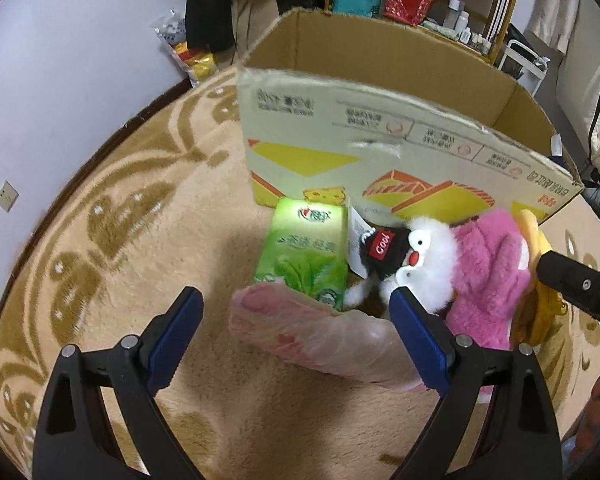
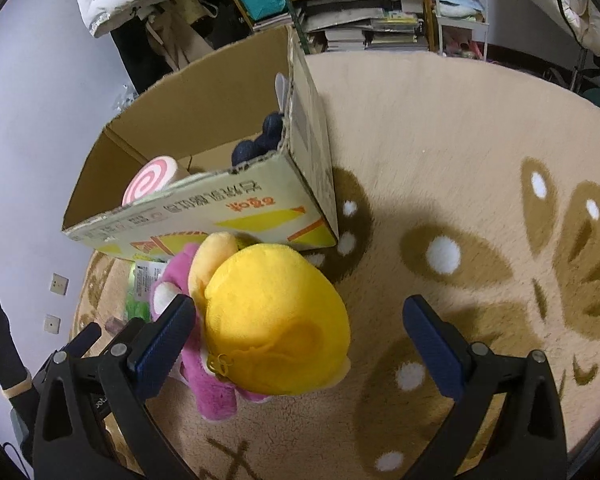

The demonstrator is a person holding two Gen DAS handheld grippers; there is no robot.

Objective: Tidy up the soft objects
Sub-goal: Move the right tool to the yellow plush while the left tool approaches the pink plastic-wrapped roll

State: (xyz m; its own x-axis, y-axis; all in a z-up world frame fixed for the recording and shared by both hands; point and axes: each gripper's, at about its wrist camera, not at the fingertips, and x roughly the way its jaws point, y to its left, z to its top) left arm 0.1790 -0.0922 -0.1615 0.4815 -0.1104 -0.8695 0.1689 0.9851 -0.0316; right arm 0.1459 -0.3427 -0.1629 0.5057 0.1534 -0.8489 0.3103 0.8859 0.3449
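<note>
Step in hand: approach for a pick. Soft items lie in a row on the carpet [image 1: 112, 280], just in front of the cardboard box [image 1: 380, 152]: a pink plastic-wrapped pack [image 1: 316, 336], a green tissue pack [image 1: 304, 252], a small white plush with a black cap [image 1: 416, 264], a pink plush [image 1: 488, 276] and a yellow plush [image 2: 276, 320].

Left hand-held gripper [image 1: 296, 336]: jaws spread wide, nothing between the pads; the wrapped pack lies between and just ahead of them, its far end near the right finger. No contact that I can confirm.

Right hand-held gripper [image 2: 300, 340]: jaws spread, yellow plush sitting in the gap nearer the left finger, pads not pressing on it.

The box already holds a pink swirl cushion [image 2: 152, 180] and dark blue balls [image 2: 260, 140] (so sorting looks part done, by my reading).

Next move, judged: each gripper needs to settle lower, centre its item between the pads, then close gently. The yellow plush touches the pink one, which may drag along.
</note>
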